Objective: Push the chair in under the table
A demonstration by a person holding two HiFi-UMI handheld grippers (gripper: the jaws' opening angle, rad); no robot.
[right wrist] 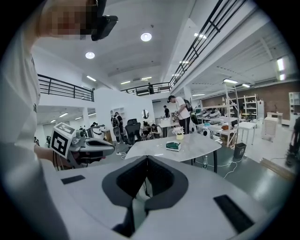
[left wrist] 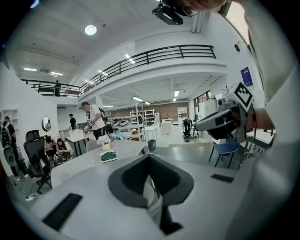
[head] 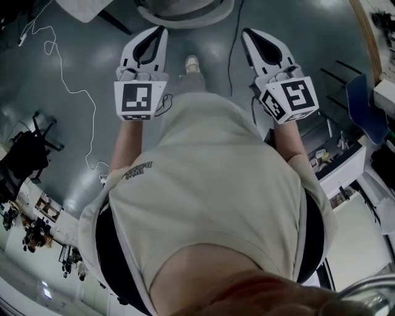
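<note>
Approach phase, chair [head: 185,11] dead ahead at 12 o'clock.
Left gripper [head: 159,31] and right gripper [head: 248,32] both had jaws pressed together, nothing between; chair looked like the grey rim just past them, table [right wrist: 194,143] beyond. Likely light, rigid, slides easily: push backrest top.

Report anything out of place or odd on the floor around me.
A thin white cable lies loose in wavy loops across the grey floor at the left of the head view, from the top corner down toward the person's side. It looks like a trip hazard. Nothing spilled or broken shows.
</note>
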